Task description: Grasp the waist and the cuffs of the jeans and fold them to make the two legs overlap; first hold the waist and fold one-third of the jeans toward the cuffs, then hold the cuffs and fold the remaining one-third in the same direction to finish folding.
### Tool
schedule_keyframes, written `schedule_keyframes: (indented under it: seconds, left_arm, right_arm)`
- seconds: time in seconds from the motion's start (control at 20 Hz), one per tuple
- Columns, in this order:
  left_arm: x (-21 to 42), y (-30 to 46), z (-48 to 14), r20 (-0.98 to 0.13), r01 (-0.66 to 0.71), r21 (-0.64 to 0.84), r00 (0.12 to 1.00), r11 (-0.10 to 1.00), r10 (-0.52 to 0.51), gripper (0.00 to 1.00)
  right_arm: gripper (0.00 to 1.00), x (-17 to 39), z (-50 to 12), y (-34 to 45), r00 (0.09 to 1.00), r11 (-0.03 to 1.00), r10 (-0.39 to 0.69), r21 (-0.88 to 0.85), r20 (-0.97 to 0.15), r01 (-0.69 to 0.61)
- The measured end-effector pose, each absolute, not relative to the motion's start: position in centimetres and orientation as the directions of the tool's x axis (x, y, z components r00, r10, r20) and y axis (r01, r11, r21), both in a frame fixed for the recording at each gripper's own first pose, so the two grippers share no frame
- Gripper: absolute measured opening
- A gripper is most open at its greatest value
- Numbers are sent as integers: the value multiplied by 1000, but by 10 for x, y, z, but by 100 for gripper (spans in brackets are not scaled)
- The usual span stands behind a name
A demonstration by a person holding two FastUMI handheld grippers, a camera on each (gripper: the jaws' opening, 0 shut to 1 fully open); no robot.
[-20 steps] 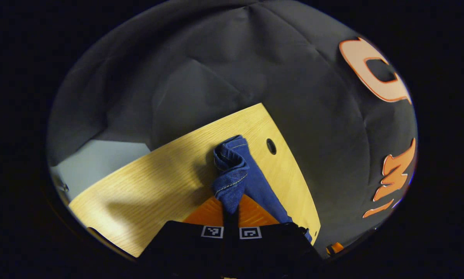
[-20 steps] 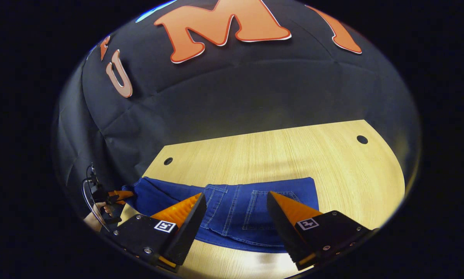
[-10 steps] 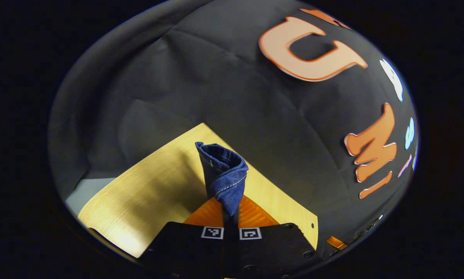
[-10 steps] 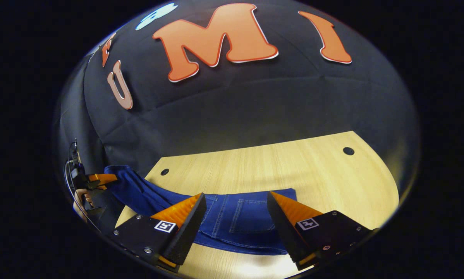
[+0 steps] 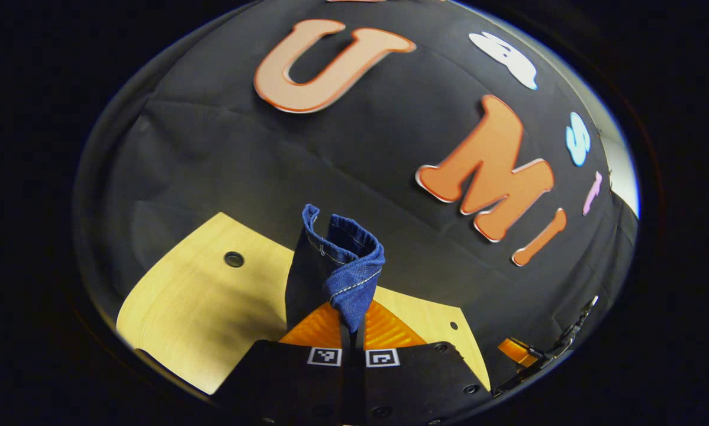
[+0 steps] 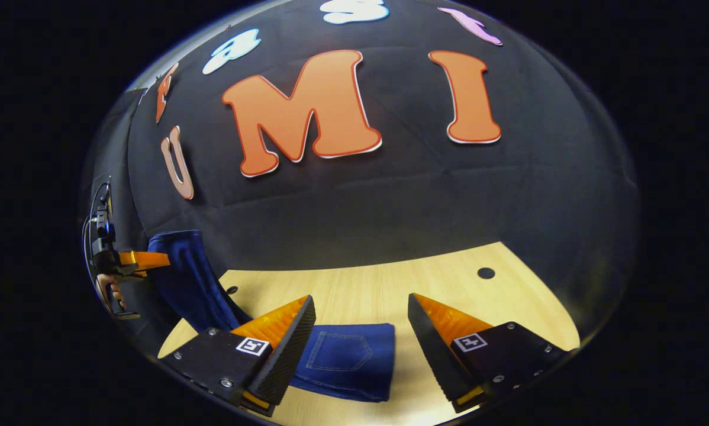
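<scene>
Both cuffs [image 5: 342, 260] pinched in left gripper [image 5: 353, 331], right gripper [image 6: 360, 313] agape.

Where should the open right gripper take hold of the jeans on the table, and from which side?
Take the free edge of the jeans lying flat on the table. The right gripper should come down from above, astride that edge; the left gripper holds the other end up.

jeans [image 6: 342, 358]: near edge hidden behind right gripper [image 6: 360, 343] | hand [image 6: 107, 291]: too small to make out
</scene>
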State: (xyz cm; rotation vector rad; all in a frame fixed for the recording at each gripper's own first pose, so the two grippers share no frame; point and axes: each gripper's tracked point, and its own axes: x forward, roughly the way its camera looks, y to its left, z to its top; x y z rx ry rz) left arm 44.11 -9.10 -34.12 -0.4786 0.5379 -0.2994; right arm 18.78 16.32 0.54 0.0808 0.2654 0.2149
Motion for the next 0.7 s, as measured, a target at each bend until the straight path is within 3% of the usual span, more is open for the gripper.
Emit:
schedule_keyframes:
  seconds: [0.35,0.55,0.7]
  left_arm:
    - [429,-269,-349,-454,311,-497,703,810,-548,1]
    - [410,-353,-405,-542,374,-440,614,816,-574,1]
    - [390,-390,-458,-644,384,-351,563,854,-518,1]
  right_arm:
    - [97,168,18,81,968,986,146,104,-203,-127]
    - [97,158,7,34,973,988,98,141,-209,-69]
    - [97,152,-13,7,969,988,67,152,-239,-31]
